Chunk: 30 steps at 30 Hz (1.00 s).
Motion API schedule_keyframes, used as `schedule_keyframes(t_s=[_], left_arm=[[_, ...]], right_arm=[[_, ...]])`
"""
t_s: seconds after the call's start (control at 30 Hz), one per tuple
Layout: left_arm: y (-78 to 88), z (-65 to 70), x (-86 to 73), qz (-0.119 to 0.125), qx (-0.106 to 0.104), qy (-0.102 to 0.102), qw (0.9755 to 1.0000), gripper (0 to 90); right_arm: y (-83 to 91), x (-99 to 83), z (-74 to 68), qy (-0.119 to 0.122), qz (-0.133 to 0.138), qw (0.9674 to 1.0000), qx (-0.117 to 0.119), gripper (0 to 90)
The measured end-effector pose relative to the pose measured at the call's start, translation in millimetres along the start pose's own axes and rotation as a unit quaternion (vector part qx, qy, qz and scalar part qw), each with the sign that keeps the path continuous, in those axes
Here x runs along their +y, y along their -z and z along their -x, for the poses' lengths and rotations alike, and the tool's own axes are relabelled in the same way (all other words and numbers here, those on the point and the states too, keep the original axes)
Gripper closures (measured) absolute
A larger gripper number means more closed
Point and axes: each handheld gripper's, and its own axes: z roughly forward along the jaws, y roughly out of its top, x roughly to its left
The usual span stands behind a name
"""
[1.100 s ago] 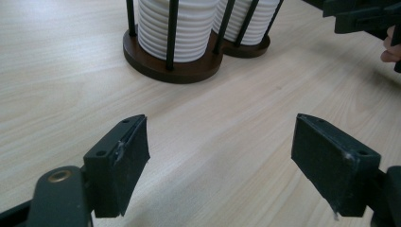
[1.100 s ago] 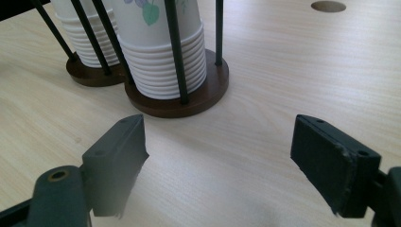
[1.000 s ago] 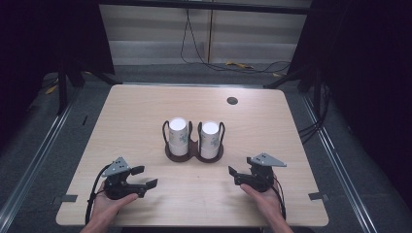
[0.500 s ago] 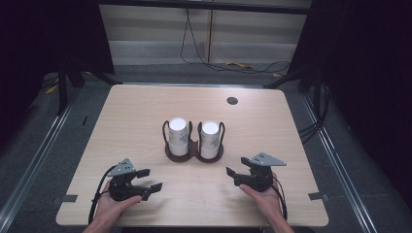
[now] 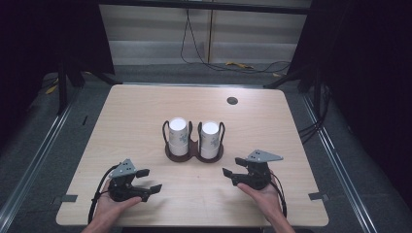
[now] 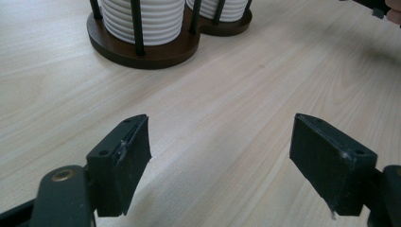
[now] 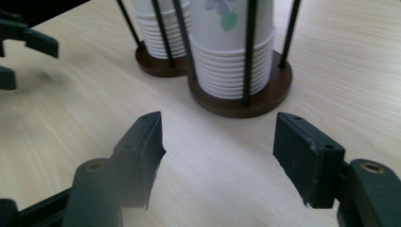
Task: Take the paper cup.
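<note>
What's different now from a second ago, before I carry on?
The right tongs have just been closing partway; nothing is between the jaws, which stand apart over bare table. The left tongs crept slightly toward the middle, open and empty. Unchanged: both hands low at the near edge, and the two stacks of paper cups in their wire holder, untouched.

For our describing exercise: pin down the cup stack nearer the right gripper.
On the pale wooden table, a dark double-ring holder stands at the centre. The right stack of white paper cups fills the ring on the right gripper's side; its neighbour stands taller.
</note>
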Motion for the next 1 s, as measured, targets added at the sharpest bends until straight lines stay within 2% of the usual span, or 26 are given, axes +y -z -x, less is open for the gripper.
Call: schedule_keyframes(t_s=[0.03,0.13,0.27,0.53,0.67,0.73,0.8,1.0], left_arm=[[1.0,-0.9,0.3,-0.003,-0.001,-0.002,1.0000,21.1],[2.0,-2.9,-0.3,-0.003,0.000,0.001,1.0000,21.1],[1.2,-4.7,-0.8,-0.002,-0.001,0.004,1.0000,21.1],[2.3,-4.7,-0.6,0.002,-0.006,0.004,1.0000,22.8],[1.6,-3.7,-1.1,-0.003,-0.012,0.001,0.9999,25.2],[0.9,-2.9,-1.1,0.000,-0.014,0.001,0.9999,25.1],[0.9,-3.2,-1.1,0.000,-0.015,0.001,0.9999,24.7],[0.6,-3.6,-1.2,-0.003,-0.014,-0.002,0.9999,22.4]], right_arm=[[2.6,4.9,-1.7,0.006,-0.004,0.9999,0.011,35.8],[8.9,14.4,-1.1,0.005,0.013,0.9996,0.024,36.9],[10.3,21.6,-3.0,0.014,0.023,0.9993,0.028,37.4],[8.4,34.7,-3.7,0.019,0.041,0.9984,0.035,37.8],[8.6,38.5,-7.9,0.021,0.044,0.9977,0.048,38.0],[8.1,43.6,-12.3,0.026,0.050,0.9967,0.059,40.4],[6.6,47.0,-14.9,0.035,0.052,0.9963,0.058,40.6],[-1.2,59.1,-19.4,0.036,0.058,0.9947,0.077,40.5]])
